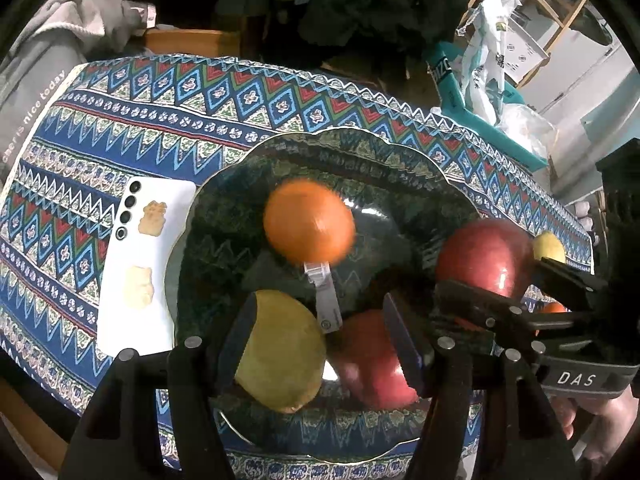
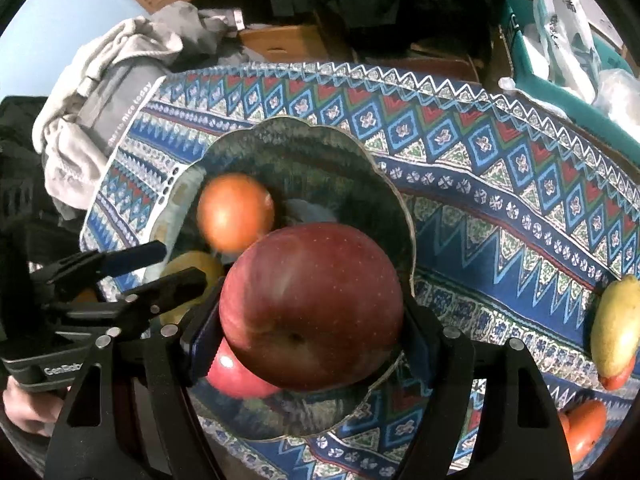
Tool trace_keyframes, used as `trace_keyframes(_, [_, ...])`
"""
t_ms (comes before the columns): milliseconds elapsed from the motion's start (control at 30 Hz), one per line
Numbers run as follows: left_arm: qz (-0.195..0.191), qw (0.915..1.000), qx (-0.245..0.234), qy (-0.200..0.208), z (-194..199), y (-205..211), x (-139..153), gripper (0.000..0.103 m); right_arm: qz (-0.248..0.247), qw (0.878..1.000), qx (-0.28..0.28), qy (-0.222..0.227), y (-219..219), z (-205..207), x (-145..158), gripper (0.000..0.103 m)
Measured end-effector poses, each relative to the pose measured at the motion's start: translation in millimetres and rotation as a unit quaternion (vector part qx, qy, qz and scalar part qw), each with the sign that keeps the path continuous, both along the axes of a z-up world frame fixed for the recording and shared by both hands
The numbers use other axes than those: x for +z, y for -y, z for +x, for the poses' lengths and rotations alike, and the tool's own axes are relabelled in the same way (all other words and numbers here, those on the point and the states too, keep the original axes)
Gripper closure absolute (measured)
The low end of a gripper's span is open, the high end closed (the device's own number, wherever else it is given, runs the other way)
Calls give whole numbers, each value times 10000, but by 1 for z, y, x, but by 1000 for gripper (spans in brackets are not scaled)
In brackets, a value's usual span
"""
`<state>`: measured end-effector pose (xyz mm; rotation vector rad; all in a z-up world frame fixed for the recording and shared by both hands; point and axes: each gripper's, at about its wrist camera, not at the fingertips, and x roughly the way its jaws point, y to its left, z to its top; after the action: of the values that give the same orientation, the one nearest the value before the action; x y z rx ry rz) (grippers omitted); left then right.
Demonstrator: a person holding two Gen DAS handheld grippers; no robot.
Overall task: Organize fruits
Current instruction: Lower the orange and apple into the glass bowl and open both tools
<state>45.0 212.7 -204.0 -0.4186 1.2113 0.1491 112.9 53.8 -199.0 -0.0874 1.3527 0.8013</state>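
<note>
patterned tablecloth [image 1: 168, 120], cluttered room; left jaws flank pear [image 1: 280, 352]; right jaws hold apple [image 2: 312, 304].

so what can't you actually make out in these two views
- Left wrist view: the orange is motion-blurred, so its surface cannot be read.
- Left wrist view: the second red apple is partly behind a finger of the left gripper.
- Right wrist view: the yellow-green fruit is mostly hidden by the left gripper.
- Right wrist view: the big red apple in the right gripper covers the plate.
</note>
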Motion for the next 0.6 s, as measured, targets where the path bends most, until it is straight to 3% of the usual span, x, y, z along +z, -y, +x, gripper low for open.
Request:
trace_keyframes(300, [19,10000,22,9,-7,0,5,36,199,9995,-177,-155,6,4,4,26])
trace_keyframes(600, [47,9999,-125,84,-10,13,14,36,148,9996,-191,177,15,2,24,26])
